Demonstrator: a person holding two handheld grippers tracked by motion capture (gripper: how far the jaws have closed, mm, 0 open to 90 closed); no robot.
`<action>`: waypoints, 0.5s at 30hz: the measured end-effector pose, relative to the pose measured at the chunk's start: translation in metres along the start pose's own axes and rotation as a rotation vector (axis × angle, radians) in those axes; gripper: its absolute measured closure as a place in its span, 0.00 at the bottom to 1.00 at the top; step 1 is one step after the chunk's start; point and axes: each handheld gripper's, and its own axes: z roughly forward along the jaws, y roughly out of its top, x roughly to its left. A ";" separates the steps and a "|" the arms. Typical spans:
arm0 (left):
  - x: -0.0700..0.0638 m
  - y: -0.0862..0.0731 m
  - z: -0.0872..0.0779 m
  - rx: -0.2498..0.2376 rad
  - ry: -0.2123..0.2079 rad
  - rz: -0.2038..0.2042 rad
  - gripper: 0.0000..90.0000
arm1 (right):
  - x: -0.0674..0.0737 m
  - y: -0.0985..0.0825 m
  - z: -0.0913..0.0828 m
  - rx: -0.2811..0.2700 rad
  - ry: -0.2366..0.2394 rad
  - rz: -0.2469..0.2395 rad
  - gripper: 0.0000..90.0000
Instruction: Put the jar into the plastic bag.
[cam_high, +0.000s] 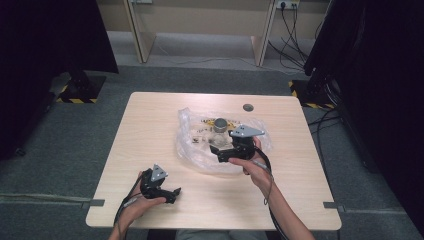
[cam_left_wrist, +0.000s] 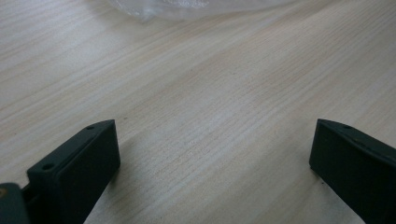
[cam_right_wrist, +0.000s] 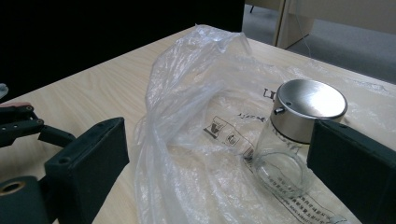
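Standing wide apart and empty, the jaws of the right gripper (cam_right_wrist: 215, 163) frame a glass jar (cam_right_wrist: 292, 140) with a steel lid, upright on a crumpled clear plastic bag (cam_right_wrist: 196, 116) mid-table. The jar looks hard, slick and breakable, the film limp and slippery, so the metal lid band seems the safest hold. The left gripper (cam_left_wrist: 212, 168), equally open and empty, hovers over bare table (cam_high: 150, 120) near the front edge, with free room all round.

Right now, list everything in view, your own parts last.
table: one, light wood, centre of the room.
plastic bag: one, clear with black print, crumpled on the table's far middle.
glass jar: one, clear with a silver metal lid, standing on the bag.
grommet: one, grey, near the table's far edge.
floor: grey carpet around the table.
left gripper: one, black fingers wide apart, over bare wood at the near left.
right gripper: one, black fingers wide apart, over the bag beside the jar.
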 end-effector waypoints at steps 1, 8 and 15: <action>0.000 0.000 0.000 0.000 0.000 0.000 0.01 | 0.001 -0.001 -0.001 -0.001 0.001 -0.005 0.06; 0.000 0.000 0.000 0.000 0.000 0.000 0.01 | 0.011 -0.006 -0.007 -0.010 0.018 -0.023 0.06; 0.000 0.000 0.000 0.000 0.000 0.000 0.01 | 0.023 -0.014 -0.013 -0.019 0.037 -0.046 0.07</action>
